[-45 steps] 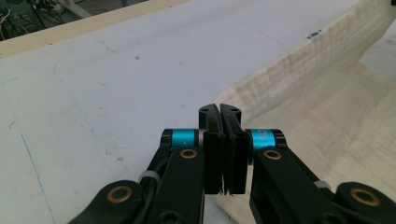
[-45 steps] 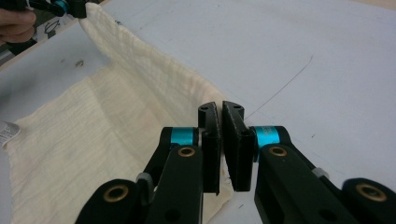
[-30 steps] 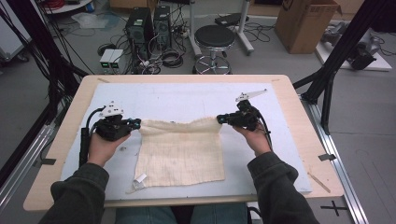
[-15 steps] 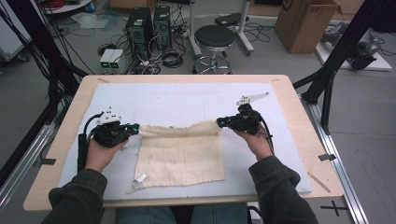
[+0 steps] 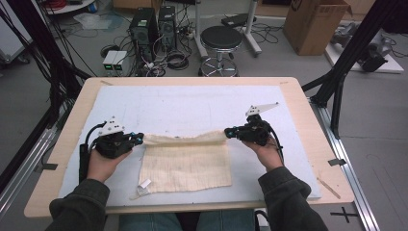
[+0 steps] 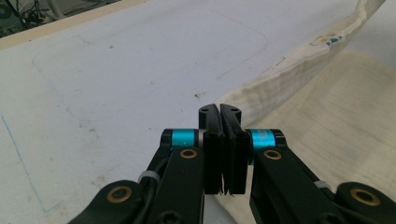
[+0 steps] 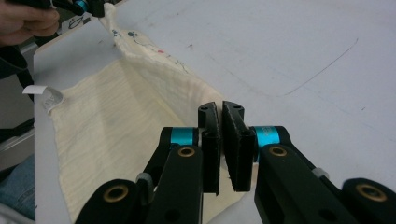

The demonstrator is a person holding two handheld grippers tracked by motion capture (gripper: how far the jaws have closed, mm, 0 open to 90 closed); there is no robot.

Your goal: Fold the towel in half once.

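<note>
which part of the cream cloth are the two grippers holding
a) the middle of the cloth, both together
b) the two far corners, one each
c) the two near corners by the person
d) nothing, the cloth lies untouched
b: the left gripper and the right gripper are each clamped on one far corner of the cream cloth, its far edge raised between them while the near edge lies flat on the table.
</note>
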